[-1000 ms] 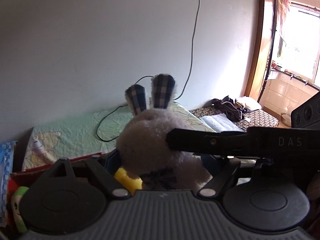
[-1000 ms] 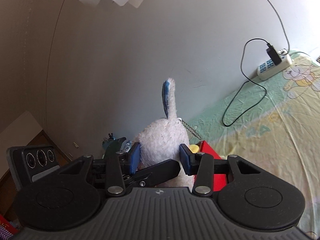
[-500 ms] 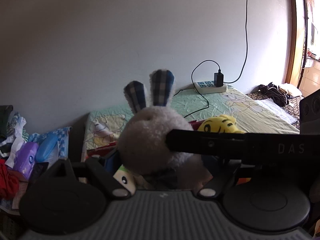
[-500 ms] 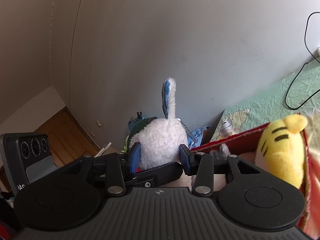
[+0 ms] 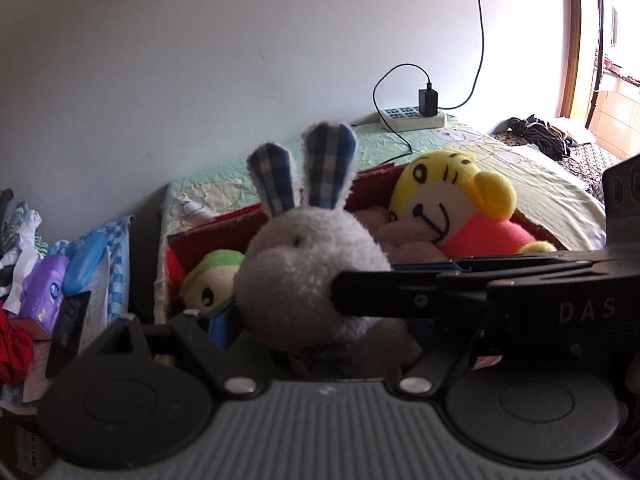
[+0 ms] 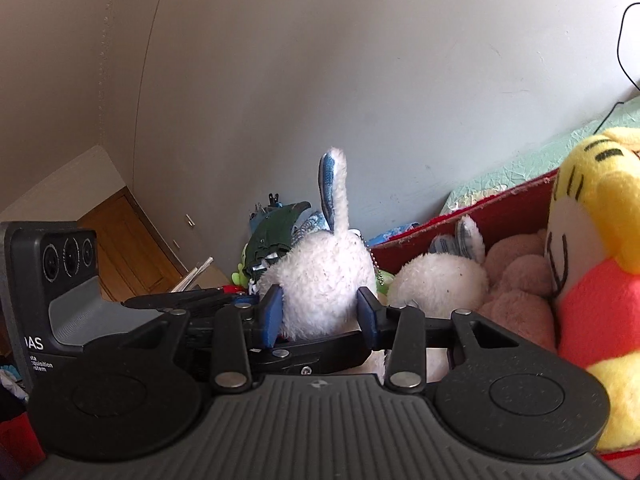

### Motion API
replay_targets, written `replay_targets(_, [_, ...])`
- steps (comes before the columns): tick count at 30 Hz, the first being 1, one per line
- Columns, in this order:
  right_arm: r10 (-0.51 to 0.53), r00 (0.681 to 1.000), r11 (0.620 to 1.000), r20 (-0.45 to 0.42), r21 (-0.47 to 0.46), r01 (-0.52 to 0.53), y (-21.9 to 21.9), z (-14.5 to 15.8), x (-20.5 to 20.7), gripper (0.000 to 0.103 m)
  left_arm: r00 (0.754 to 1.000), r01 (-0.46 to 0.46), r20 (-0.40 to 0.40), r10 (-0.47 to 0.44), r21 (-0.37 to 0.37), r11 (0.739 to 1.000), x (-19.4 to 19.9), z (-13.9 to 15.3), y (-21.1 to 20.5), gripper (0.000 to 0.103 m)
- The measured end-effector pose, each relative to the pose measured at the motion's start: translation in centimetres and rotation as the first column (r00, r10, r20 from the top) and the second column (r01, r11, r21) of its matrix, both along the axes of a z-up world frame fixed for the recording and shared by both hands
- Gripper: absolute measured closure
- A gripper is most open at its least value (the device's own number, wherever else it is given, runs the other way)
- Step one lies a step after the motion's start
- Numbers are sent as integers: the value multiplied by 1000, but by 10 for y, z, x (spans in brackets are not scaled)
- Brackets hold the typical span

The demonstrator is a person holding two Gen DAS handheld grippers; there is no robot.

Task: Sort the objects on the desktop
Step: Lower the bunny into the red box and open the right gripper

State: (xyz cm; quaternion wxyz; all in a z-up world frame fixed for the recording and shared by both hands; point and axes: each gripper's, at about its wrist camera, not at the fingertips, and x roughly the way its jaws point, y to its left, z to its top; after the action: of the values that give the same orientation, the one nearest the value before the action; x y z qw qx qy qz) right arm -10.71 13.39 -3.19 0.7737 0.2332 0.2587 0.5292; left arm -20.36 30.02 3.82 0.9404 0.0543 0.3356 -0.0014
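Nearest in the right wrist view, the right gripper [image 6: 318, 312] has its two blue pads [image 6: 271, 312] pressed into the fluffy sides of a white plush rabbit [image 6: 320, 280], and its jaws are closing on it; one ear stands straight up, seen edge-on. The other tool's black finger crosses just under the rabbit in that view. In the left wrist view the same rabbit [image 5: 304, 276] faces the camera with both checked ears raised, sitting in the span of the left gripper [image 5: 308, 320]; one blue pad [image 5: 218, 322] shows close beside the toy's flank, the other is hidden behind the right gripper's black finger (which runs in from the right and ends against the rabbit's cheek), so whether the left jaws actually press the toy cannot be told. The rabbit hangs just above the near end of a red box [image 5: 208, 228] of soft toys. Inside lie a green-capped doll [image 5: 212, 280], a pink plush [image 6: 516, 280], a second white rabbit [image 6: 440, 280] and a yellow tiger in a pink shirt [image 5: 452, 208]. The box rests on a bed with a pale green sheet [image 5: 500, 152]. Further back, by the white wall, sits a power strip [image 5: 412, 118] with a black charger plugged in. Left of the bed is a heap of clutter with a purple tissue pack [image 5: 44, 288].
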Motion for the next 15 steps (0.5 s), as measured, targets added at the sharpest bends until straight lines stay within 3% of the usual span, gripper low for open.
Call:
replay_targets(3, [4, 1000, 999, -29, -47, -6, -7, -2, -4, 61, 1000, 29, -2, -29, 28, 999, -2, -5, -7, 19])
replay_targets(11, [28, 997, 990, -68, -139, -37, 1, 1, 0, 56, 998, 57, -5, -57, 1, 998, -9, -6, -7, 12])
replay_targets(15, [18, 994, 991, -106, -132, -32, -7, 3, 2, 51, 999, 50, -11, -50, -62, 997, -9, -2, 3, 10])
